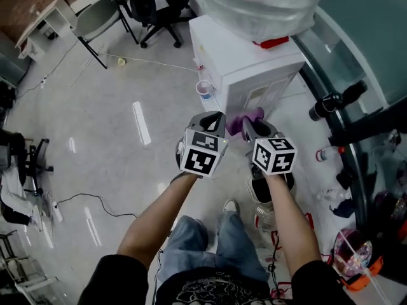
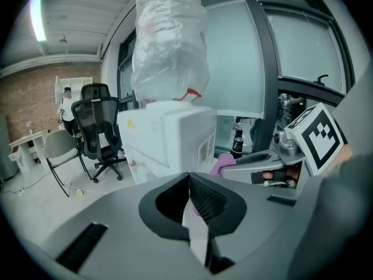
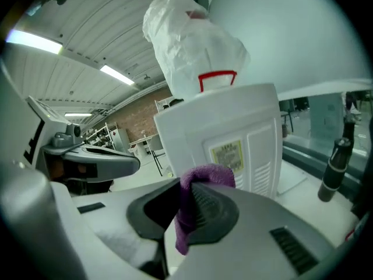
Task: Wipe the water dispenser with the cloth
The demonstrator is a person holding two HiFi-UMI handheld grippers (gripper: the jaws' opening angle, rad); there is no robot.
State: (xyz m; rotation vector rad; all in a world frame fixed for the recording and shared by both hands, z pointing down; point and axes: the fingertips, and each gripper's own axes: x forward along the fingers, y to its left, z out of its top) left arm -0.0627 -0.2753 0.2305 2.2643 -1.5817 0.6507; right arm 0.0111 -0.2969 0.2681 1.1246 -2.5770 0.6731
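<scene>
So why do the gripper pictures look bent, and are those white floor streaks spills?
Wide-angle lenses: in the left gripper view the window frames bow and the corners go black; in the right gripper view the water dispenser leans, with the cloth large in front. In the head view the streaks look like lamp glare on a glossy floor.

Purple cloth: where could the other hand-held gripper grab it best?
Probably the bunched fold of the purple cloth sticking out past the right hand-held gripper tips, coming from its left side: that part is free, the rest is pinched between the shut jaws.
</scene>
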